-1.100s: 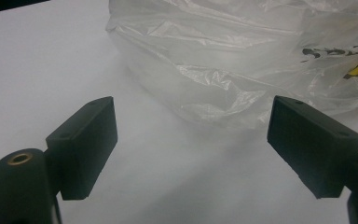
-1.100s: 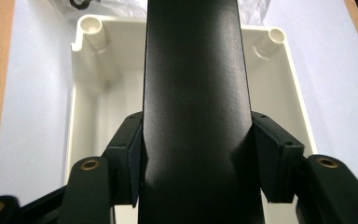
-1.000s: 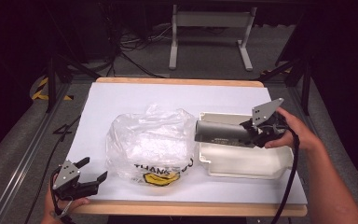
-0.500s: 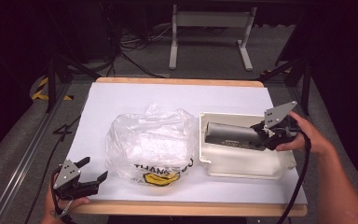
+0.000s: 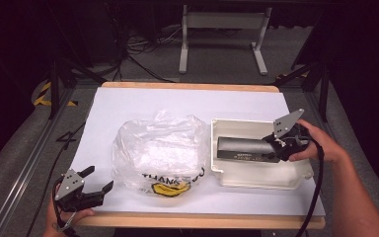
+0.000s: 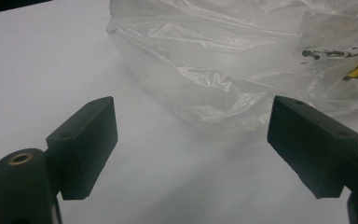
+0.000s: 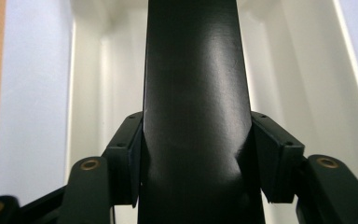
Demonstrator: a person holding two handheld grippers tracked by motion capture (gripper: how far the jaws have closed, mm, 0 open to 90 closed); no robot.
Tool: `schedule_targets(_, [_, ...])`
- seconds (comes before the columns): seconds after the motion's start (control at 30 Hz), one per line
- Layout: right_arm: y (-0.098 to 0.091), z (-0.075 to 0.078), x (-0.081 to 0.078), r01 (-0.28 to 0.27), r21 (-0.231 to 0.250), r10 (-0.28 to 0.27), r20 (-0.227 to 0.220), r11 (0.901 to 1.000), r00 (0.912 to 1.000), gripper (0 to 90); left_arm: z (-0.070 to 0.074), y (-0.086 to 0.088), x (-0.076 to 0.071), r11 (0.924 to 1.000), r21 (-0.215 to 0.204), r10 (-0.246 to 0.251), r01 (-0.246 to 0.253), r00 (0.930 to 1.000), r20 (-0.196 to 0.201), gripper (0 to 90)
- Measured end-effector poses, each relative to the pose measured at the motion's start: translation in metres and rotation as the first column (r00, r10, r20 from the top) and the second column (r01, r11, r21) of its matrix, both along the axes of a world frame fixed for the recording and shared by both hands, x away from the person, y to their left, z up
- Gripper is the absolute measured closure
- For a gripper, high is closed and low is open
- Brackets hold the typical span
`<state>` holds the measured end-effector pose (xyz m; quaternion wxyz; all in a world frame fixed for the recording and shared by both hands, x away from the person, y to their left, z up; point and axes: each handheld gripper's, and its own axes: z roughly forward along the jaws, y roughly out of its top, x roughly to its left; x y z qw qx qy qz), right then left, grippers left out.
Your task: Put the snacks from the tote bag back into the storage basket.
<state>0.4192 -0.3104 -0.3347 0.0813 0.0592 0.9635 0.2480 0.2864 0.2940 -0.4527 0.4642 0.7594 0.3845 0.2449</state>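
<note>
Two grippers are seen. At lower left, the left gripper (image 5: 93, 182) is held with jaws spread, empty, near a plastic bag (image 5: 160, 150). Farther right, a dark box (image 5: 246, 148) is clamped by the right gripper (image 5: 275, 146) inside a white tray (image 5: 256, 177).

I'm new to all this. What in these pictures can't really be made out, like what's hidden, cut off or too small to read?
- What is inside the plastic bag: high view and left gripper view, crumpled cloudy film hides it.
- Bag's black print: high view, folds cover part; left gripper view, cut by the right edge.
- Small label on the dark box: high view, too small to read.
- Tray floor beneath the box: right gripper view, the box clamped by the right gripper covers it.
</note>
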Motion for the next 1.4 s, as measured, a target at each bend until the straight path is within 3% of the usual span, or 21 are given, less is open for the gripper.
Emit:
schedule_targets(0.2, [0.003, -0.011, 0.005, 0.01, -0.011, -0.01, -0.02, 0.9999, 0.9997, 42.9, 0.0, -0.001, 0.0, 1.0, 0.002, -0.005, 0.005, 1.0, 0.003, 16.8])
schedule_targets(0.5, [0.005, -0.027, 0.013, 0.022, -0.064, -0.024, -0.04, 0.9977, 0.9989, 42.8, 0.001, -0.001, -0.001, 1.0, 0.003, -0.007, 0.007, 1.0, 0.006, 16.8])
schedule_targets(0.67, [0.002, -0.03, 0.014, 0.026, -0.052, -0.028, -0.045, 0.9983, 0.9986, 42.6, 0.001, -0.002, -0.001, 0.9999, 0.007, -0.015, 0.014, 0.9999, 0.006, 16.8])
schedule_targets(1.07, [0.0, -0.034, 0.019, 0.044, -0.097, -0.048, -0.047, 0.9943, 0.9977, 41.9, -0.001, -0.002, 0.001, 0.9999, 0.011, -0.012, 0.012, 0.9999, -0.002, 16.8])
schedule_targets(1.4, [0.002, -0.039, 0.02, 0.072, -0.164, -0.083, -0.062, 0.9839, 0.9946, 40.9, -0.001, -0.002, 0.002, 0.9999, 0.009, -0.013, 0.013, 0.9999, -0.005, 16.9])
